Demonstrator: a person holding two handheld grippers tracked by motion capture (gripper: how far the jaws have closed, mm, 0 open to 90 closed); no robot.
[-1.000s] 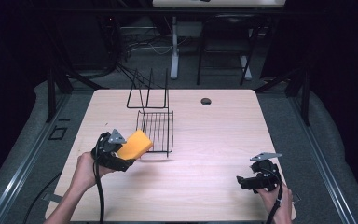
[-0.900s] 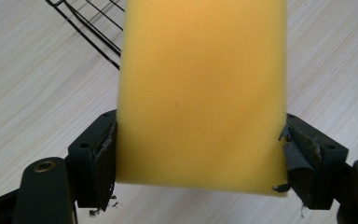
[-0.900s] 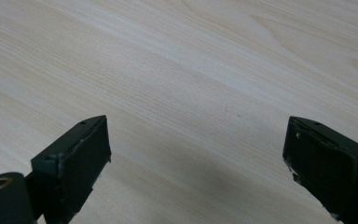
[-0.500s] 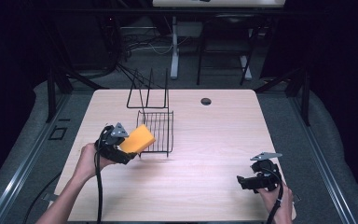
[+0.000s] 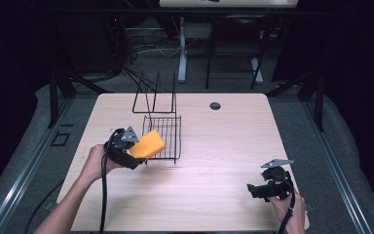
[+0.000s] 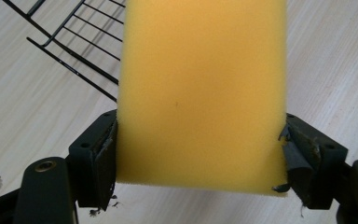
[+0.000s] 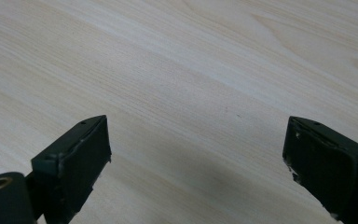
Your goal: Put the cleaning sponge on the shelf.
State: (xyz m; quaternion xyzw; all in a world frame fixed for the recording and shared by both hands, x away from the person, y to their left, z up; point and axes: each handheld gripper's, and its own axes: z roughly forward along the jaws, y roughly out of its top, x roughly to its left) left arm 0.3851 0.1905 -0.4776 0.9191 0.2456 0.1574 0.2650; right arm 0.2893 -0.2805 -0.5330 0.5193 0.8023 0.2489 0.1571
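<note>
Left gripper (image 5: 135,152) sits at the left, jaws clamped, forearm reaching in from the near edge; right gripper (image 5: 253,190) rests near right, jaws spread wide.

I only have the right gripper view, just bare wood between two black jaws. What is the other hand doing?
Observer: The left gripper is shut on a yellow sponge, both pads pressing its sides.
Operator: Where is it headed?
Observer: Probably a black wire rack mid-table; the sponge hangs at its near-left corner.
Operator: And my gripper?
Observer: The right gripper sits open, low at the table's near-right corner, far from the rack.
</note>
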